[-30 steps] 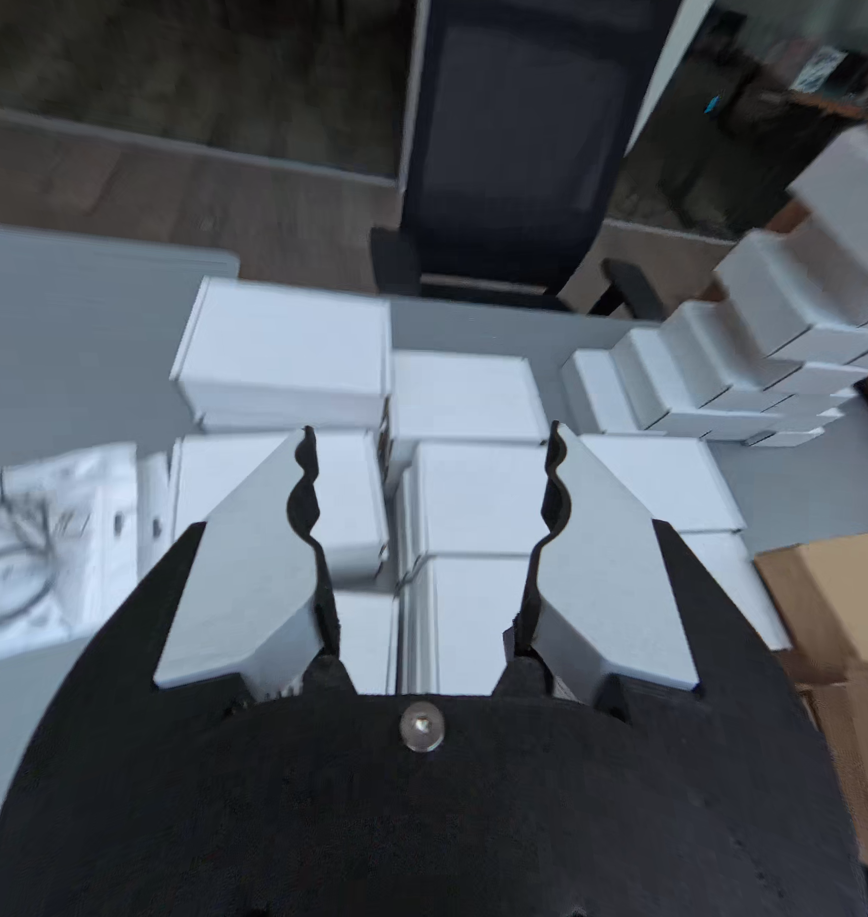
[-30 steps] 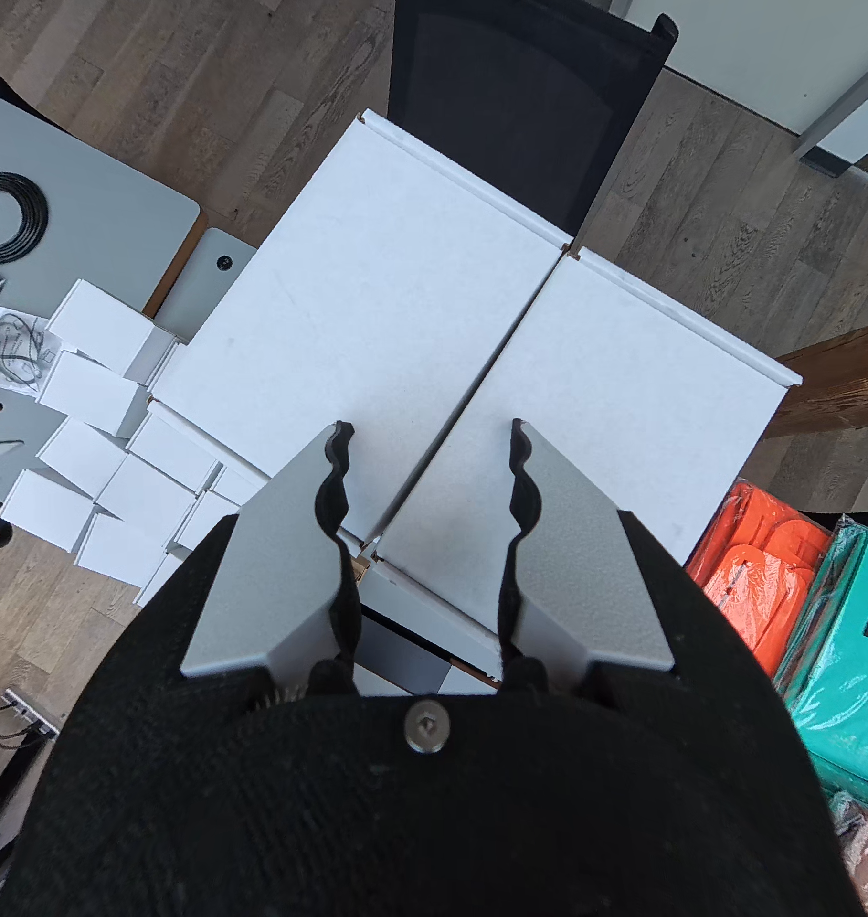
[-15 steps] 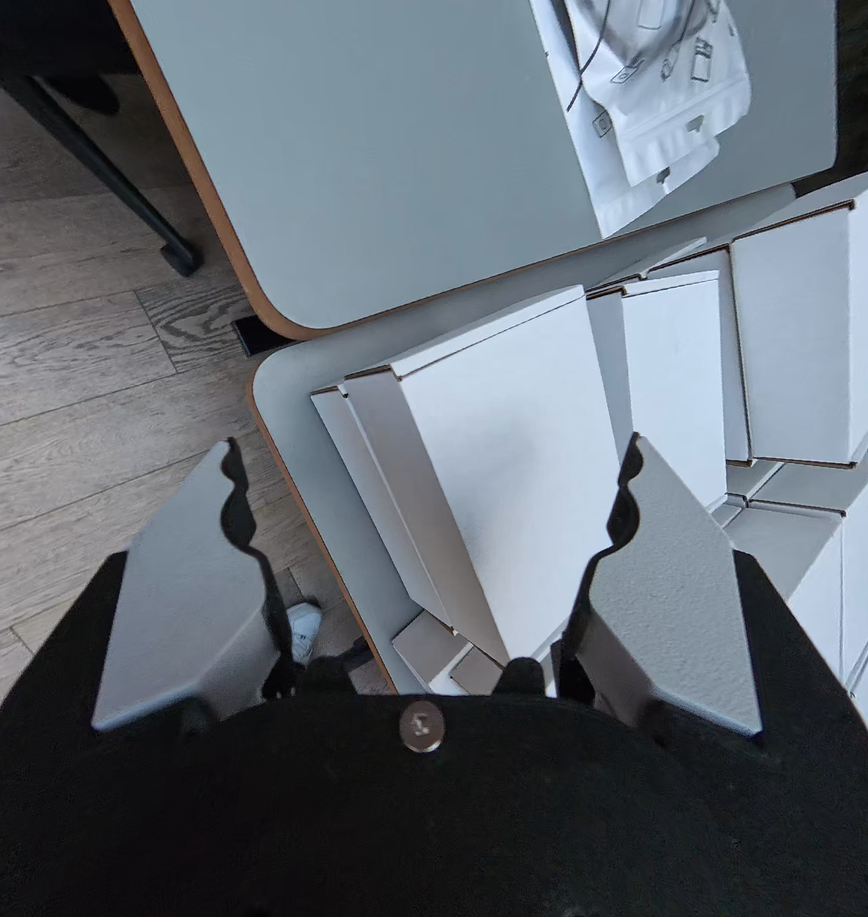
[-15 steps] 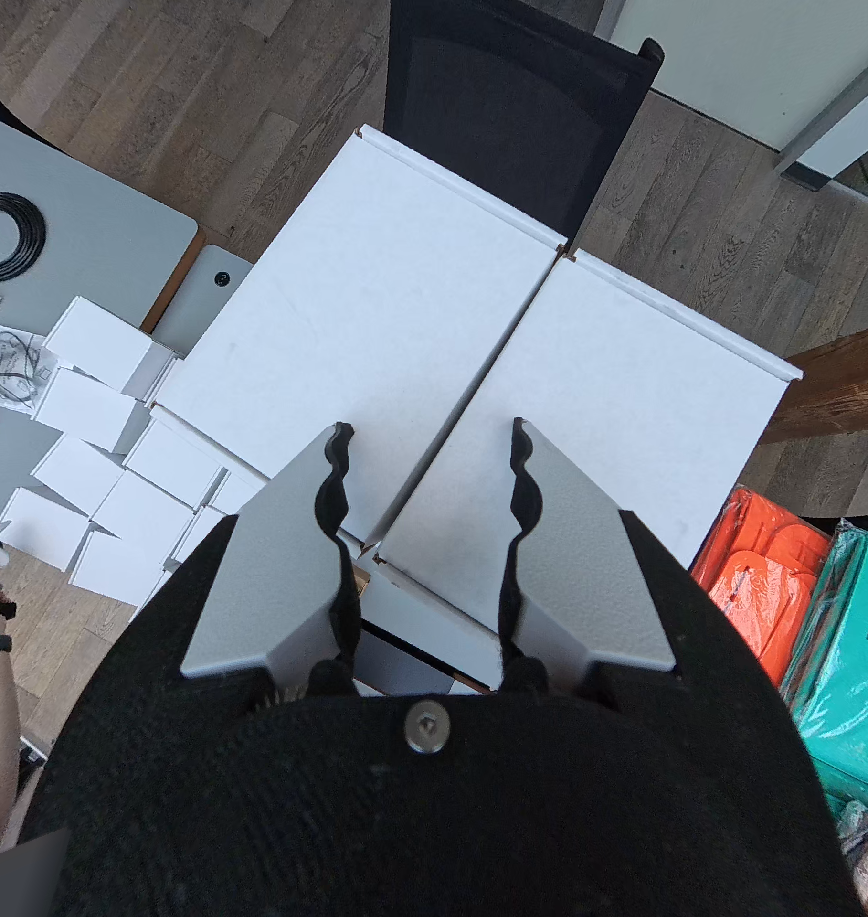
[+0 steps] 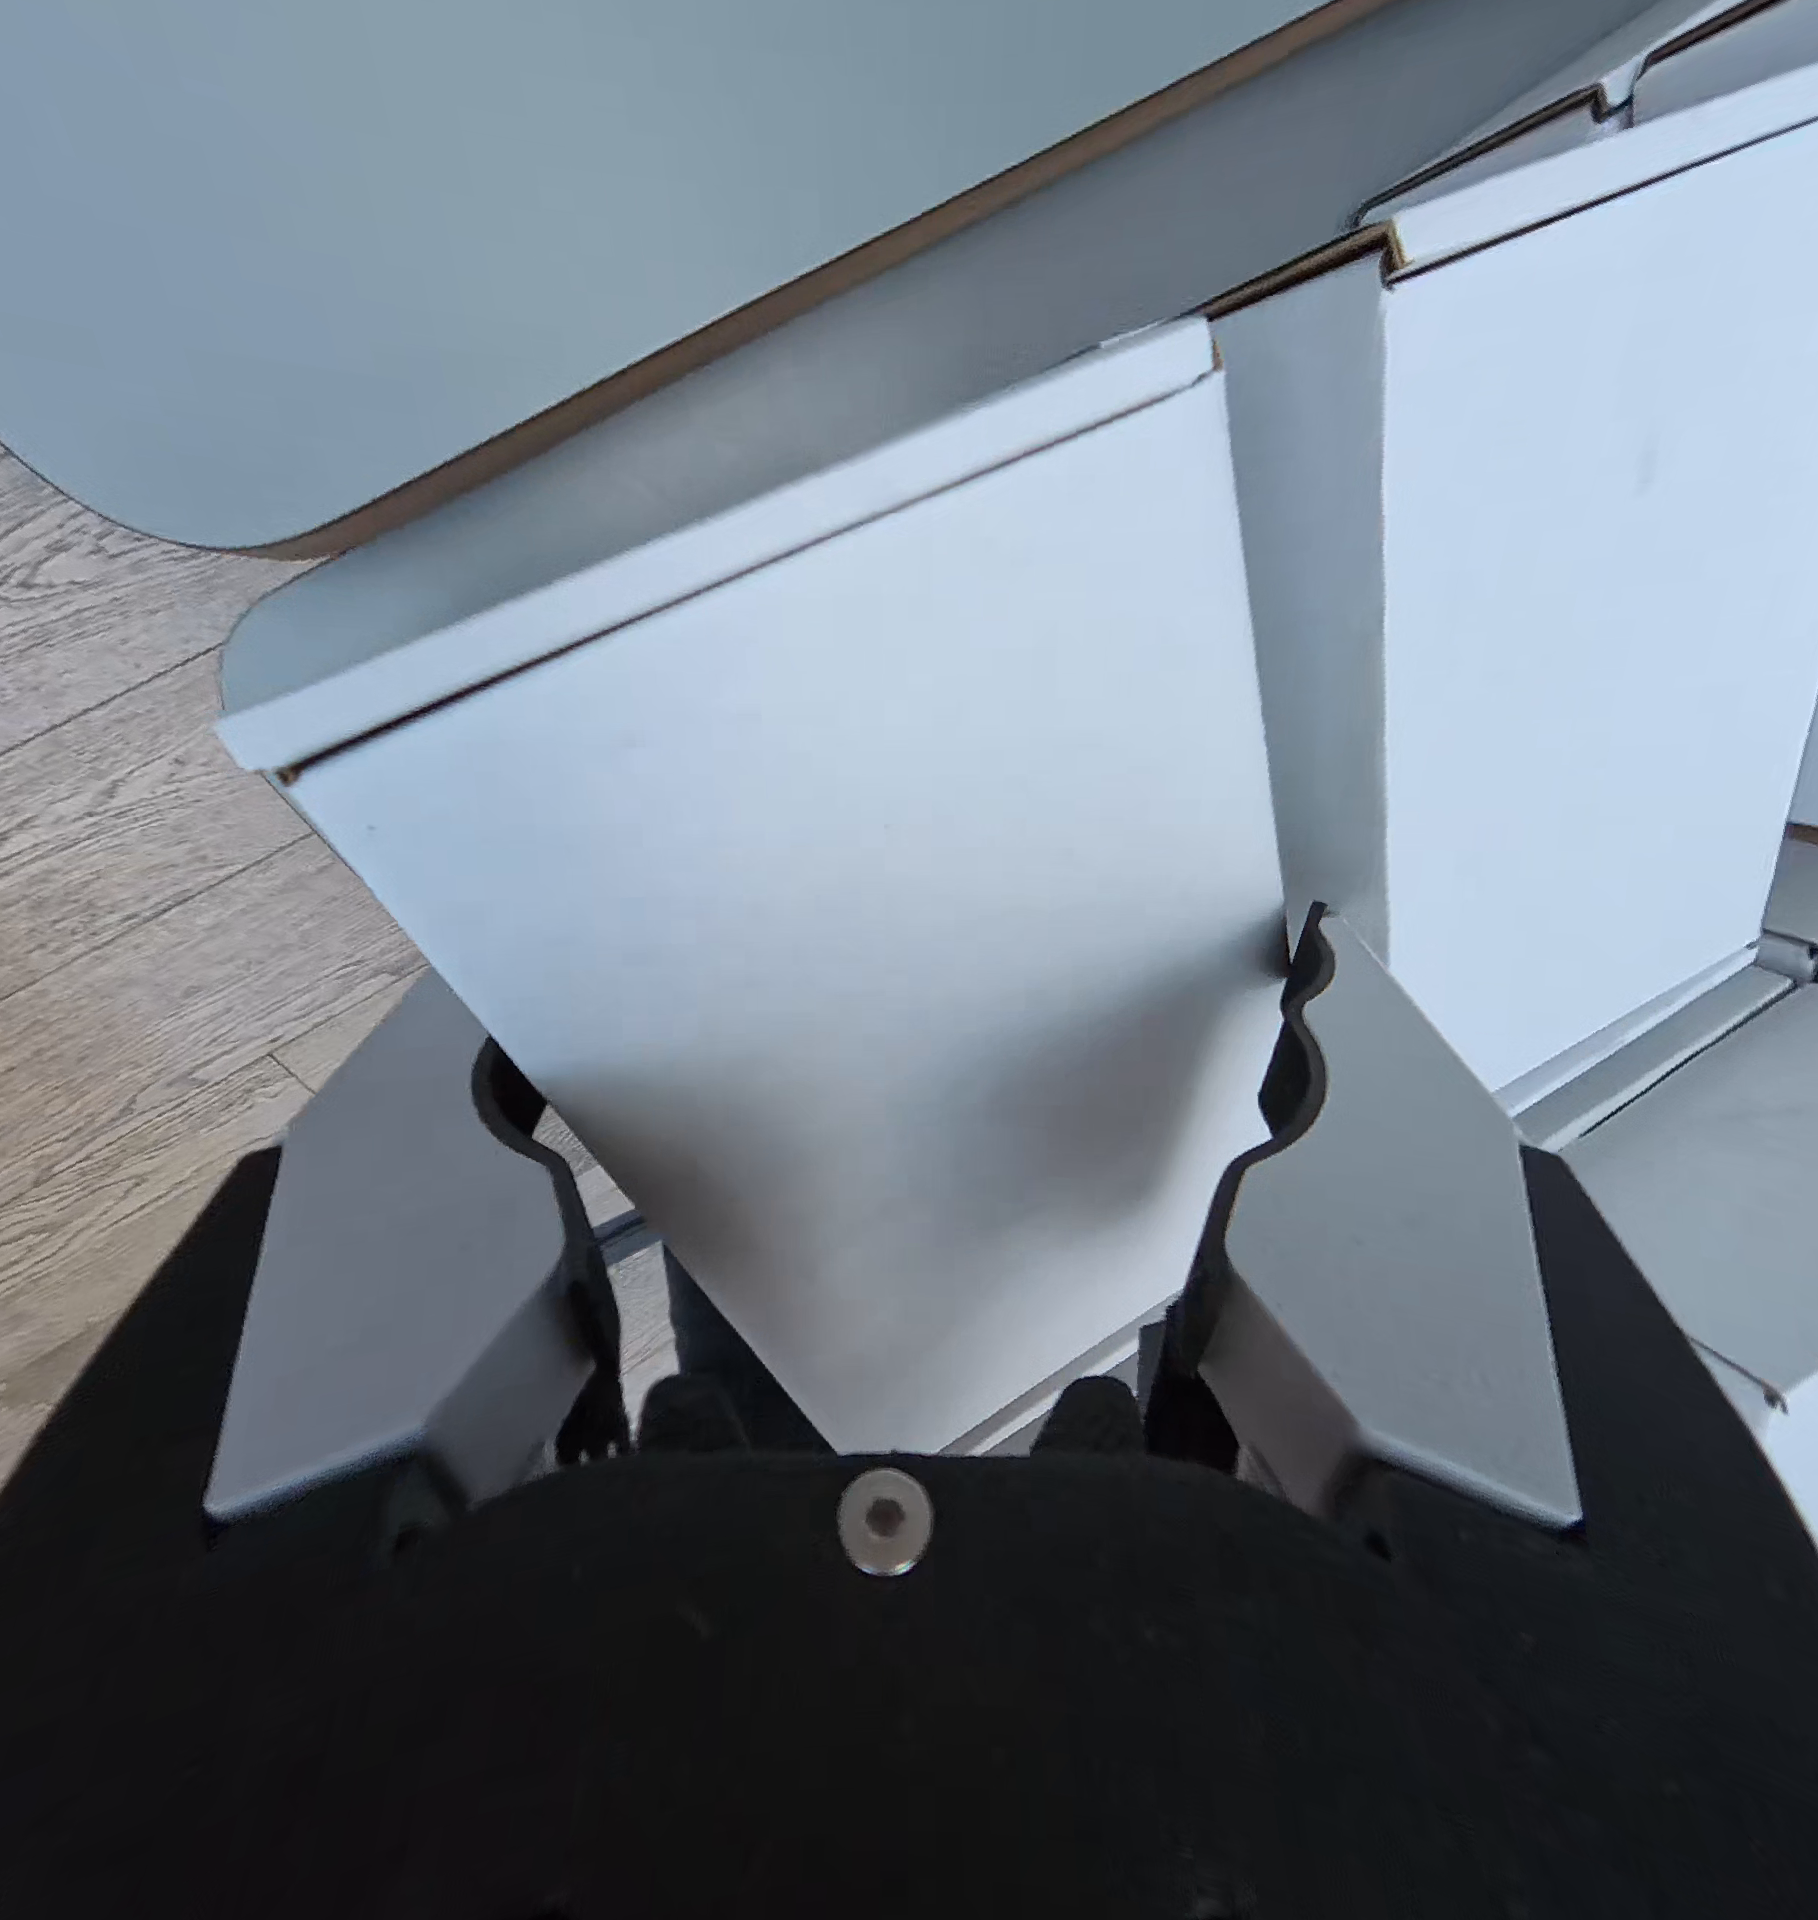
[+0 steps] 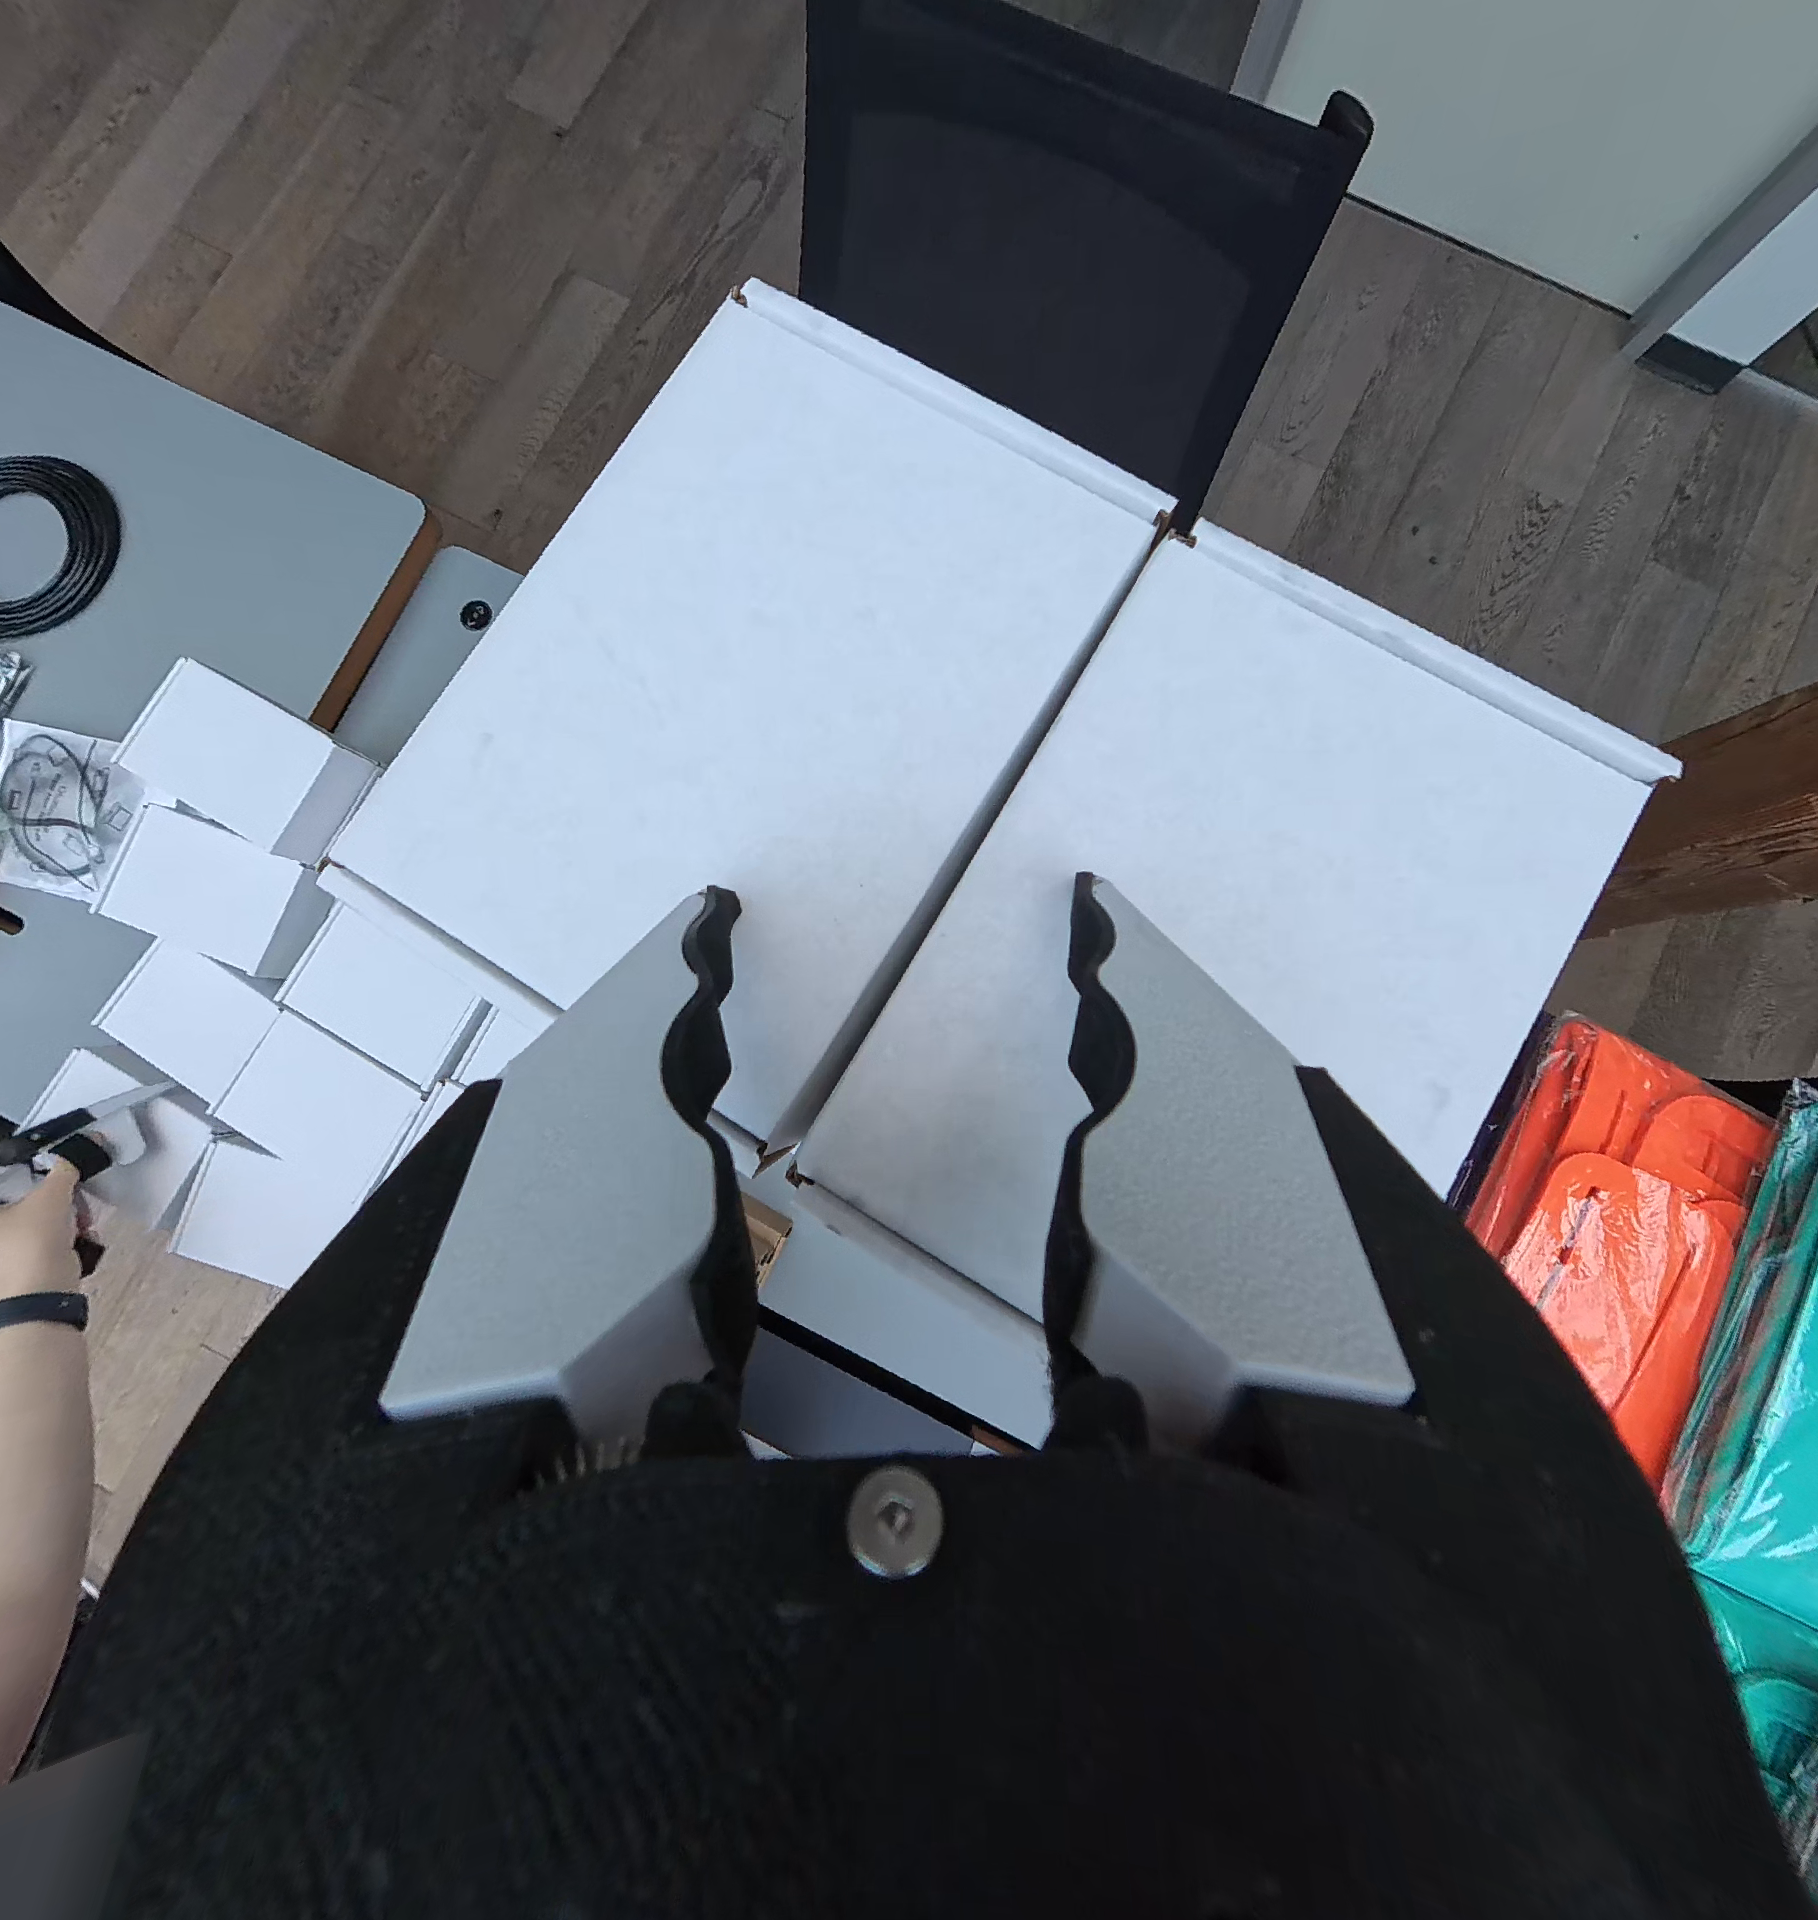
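The left hand-held gripper has its jaws spread wide around a small white corrugated-cardboard box, which lies between the two grey fingers at the rim of a pale grey worktop. One fingertip sits at the box's 3 o'clock edge and the other at its 9 o'clock edge. Whether the black wavy pads already press on the card cannot be told.

The box is flat-faced and matt, with sharp folded edges and a thin lid seam along its 12 o'clock side. At 2 o'clock a taller white cardboard box stands just beside it. A second smooth grey worktop with a brown edge band fills the 11 o'clock area. Grey-brown wood-grain floor shows at 9 o'clock.

The right hand-held gripper is parted and empty, held above two large flat white cartons that lie edge to edge. Their meeting seam runs between its fingers.

Around them:
- A black mesh chair stands at 12 o'clock.
- Glossy orange wrapped packs and teal wrapped packs lie at 3 to 4 o'clock.
- A cluster of small white boxes lies at 9 o'clock.
- A person's hand with a black wristband is just below that cluster.
- A coil of black cable rests at 10 o'clock.
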The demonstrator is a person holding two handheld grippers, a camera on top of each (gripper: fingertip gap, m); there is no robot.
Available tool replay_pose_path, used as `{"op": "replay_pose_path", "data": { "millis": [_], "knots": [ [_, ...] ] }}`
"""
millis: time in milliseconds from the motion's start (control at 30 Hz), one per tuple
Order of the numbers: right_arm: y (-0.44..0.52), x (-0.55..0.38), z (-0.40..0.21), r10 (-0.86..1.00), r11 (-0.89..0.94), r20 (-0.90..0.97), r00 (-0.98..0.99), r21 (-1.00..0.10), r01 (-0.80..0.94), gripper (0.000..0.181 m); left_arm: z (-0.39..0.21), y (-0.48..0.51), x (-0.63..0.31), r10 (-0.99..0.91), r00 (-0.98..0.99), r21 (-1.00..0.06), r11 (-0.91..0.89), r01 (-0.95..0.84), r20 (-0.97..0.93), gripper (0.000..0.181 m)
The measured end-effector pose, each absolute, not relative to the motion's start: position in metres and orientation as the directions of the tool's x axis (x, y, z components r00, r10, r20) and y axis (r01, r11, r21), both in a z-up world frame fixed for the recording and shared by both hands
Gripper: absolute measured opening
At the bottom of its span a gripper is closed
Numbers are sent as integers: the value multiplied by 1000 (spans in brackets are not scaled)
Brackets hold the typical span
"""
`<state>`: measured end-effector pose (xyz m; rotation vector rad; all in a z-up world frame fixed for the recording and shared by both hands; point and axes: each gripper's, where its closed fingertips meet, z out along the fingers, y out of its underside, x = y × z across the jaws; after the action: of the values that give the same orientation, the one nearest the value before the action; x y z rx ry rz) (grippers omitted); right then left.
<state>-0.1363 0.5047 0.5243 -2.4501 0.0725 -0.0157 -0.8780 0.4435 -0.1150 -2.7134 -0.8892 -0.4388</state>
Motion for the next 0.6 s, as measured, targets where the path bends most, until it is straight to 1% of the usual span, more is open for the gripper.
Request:
{"op": "replay_pose_path", "data": {
  "millis": [200, 333, 367, 400, 433, 467, 500, 533, 600],
  "knots": [
    [505, -139, 524, -49, -772, 7, 999, -635, -33, 66, -110, 440, -889, 384, 840, -108, -885, 454, 382, 135],
    [505, -138, 524, -48, -770, 4, 999, -637, -35, 66, -108, 439, -910, 306, 897, -120, -926, 358, 320, 135],
    [506, -138, 524, -47, -770, 3, 999, -637, -34, 66, -104, 438, -917, 318, 904, -132, -921, 366, 286, 133],
    [506, -138, 524, -46, -770, 2, 999, -638, -34, 66, -98, 441, -923, 333, 904, -169, -907, 385, 268, 130],
    [506, -138, 524, -46, -769, 0, 999, -638, -36, 66, -92, 444, -926, 354, 898, -210, -887, 411, 262, 134],
    [506, -137, 524, -46, -769, -1, 999, -639, -36, 65, -88, 445, -926, 376, 889, -229, -870, 436, 263, 134],
    [506, -137, 524, -45, -768, -1, 999, -639, -35, 65, -89, 441, -924, 404, 877, -214, -861, 461, 260, 138],
    [507, -137, 524, -44, -768, -2, 999, -640, -35, 65, -94, 435, -920, 432, 866, -170, -861, 479, 251, 143],
    [507, -137, 524, -42, -770, -4, 999, -637, -35, 65, -107, 422, -909, 458, 856, -62, -873, 484, 238, 145]
  ]
}}
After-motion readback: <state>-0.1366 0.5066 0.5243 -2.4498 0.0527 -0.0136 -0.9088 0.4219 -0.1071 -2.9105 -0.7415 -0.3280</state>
